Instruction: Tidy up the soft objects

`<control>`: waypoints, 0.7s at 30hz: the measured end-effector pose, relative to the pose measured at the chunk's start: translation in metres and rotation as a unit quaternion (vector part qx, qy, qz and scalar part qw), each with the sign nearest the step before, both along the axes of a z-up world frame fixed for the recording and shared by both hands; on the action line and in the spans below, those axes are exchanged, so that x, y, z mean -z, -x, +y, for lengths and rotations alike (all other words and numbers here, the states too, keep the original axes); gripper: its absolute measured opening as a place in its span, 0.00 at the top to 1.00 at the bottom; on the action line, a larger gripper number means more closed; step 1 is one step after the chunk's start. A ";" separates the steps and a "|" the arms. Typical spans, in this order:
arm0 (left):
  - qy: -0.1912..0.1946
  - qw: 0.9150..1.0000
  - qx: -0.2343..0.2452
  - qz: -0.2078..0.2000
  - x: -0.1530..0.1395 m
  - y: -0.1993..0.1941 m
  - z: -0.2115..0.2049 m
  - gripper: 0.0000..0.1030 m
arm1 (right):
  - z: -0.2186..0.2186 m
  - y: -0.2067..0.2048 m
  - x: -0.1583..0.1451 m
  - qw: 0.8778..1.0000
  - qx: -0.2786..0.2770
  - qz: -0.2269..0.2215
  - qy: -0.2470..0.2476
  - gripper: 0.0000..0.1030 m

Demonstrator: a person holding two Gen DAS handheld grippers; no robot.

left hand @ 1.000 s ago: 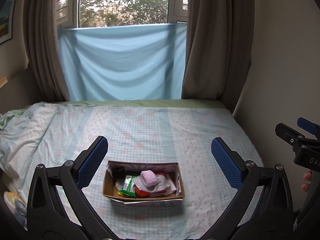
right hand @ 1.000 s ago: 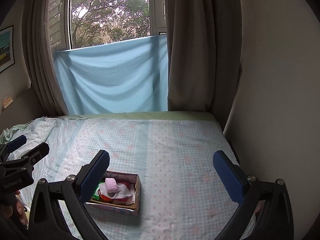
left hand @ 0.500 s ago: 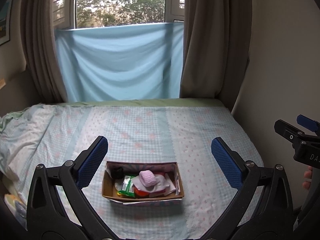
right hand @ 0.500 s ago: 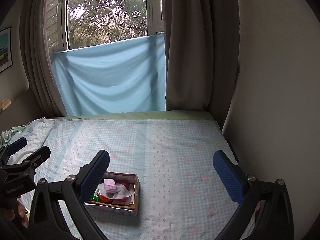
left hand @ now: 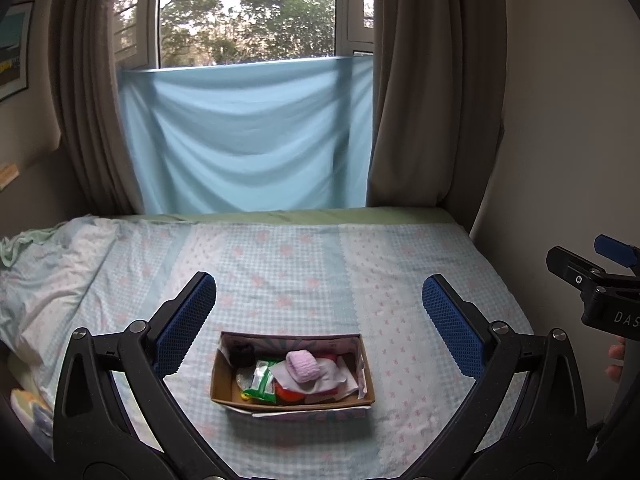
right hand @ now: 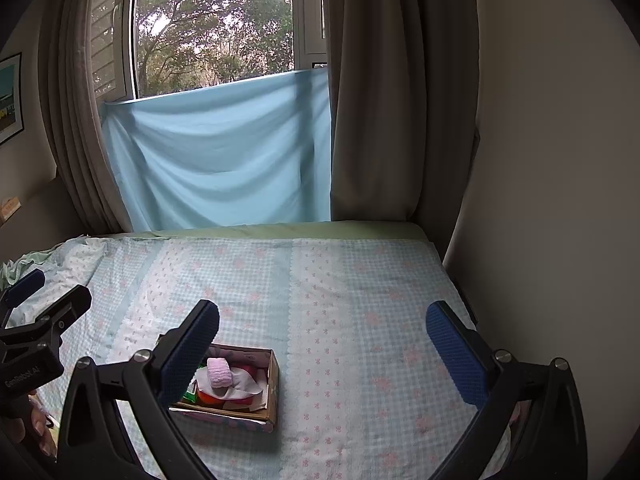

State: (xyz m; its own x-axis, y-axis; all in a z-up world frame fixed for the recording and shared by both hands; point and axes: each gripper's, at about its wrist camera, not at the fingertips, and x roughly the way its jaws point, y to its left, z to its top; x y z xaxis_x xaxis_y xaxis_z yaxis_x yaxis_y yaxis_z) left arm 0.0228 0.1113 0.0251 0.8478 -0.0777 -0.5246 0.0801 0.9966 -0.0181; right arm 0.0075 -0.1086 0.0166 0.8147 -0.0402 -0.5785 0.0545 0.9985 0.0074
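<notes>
The left gripper and right gripper both hang released and empty over the bed, its checked cotton cover lying flat. Just beyond them a shallow cardboard box holds a ribbed pink roll atop pale cloth, a green packet and something red. That fits either sorting just finished or unpacking ahead, so no next move is settled.
</notes>
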 end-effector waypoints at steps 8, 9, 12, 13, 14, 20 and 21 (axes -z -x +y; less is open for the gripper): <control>0.000 1.000 0.000 0.005 0.000 -0.001 0.000 0.00 | 0.002 -0.002 0.001 1.000 -0.003 -0.001 -0.001 0.00; 0.001 1.000 -0.001 0.005 0.000 -0.001 0.000 0.00 | 0.002 -0.002 0.001 1.000 -0.003 -0.001 -0.001 0.00; 0.001 1.000 -0.003 0.005 0.000 -0.001 0.002 0.00 | 0.002 -0.003 0.002 1.000 -0.003 -0.001 -0.001 0.00; 0.001 1.000 -0.004 0.005 0.000 -0.001 0.002 0.00 | 0.002 -0.003 0.002 1.000 -0.003 0.000 -0.001 0.00; 0.001 1.000 -0.004 0.005 0.001 -0.001 0.002 0.00 | 0.002 -0.002 0.002 1.000 -0.003 0.000 -0.001 0.00; 0.003 1.000 -0.012 0.007 0.001 -0.002 0.006 0.00 | 0.003 -0.004 0.004 1.000 -0.003 -0.003 -0.001 0.00; 0.003 1.000 -0.013 0.006 0.001 -0.002 0.006 0.00 | 0.004 -0.004 0.004 1.000 -0.003 -0.004 0.000 0.00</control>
